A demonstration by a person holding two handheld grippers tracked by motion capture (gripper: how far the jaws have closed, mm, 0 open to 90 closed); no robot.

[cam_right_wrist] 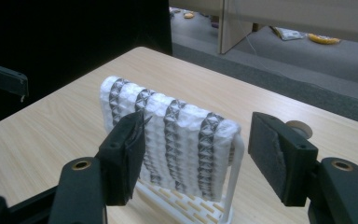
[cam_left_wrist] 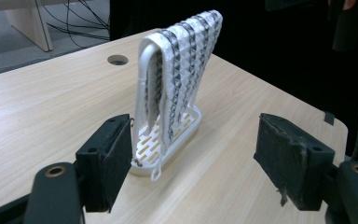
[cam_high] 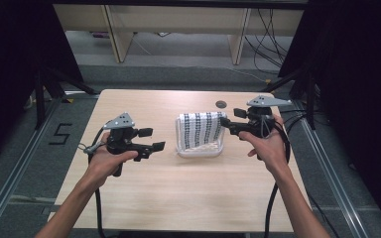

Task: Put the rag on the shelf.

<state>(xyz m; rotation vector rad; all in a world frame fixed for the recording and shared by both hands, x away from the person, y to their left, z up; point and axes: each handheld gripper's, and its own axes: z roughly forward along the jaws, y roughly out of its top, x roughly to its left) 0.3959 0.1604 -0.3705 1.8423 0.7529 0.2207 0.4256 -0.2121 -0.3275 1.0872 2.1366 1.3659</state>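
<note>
Two grippers show in the high view, one at each side of a white rack [cam_high: 200, 148] that stands near the middle of the frame on the table [cam_high: 188, 193]. A white cloth with dark stripes [cam_high: 201, 129] hangs over the rack. The left gripper [cam_high: 154, 140] is in the left half of the frame, apart from the rack, and its jaws are spread with nothing between them. The right gripper [cam_high: 226, 121] is just beside the upper right corner of the cloth, jaws apart as well.

In the left gripper view, the rack [cam_left_wrist: 168, 144] and the cloth [cam_left_wrist: 186, 70] stand in the centre, beyond the separated jaws.

In the right gripper view, the cloth [cam_right_wrist: 177, 140] lies beyond the wide jaws, and I cannot tell if the left one touches it.
</note>
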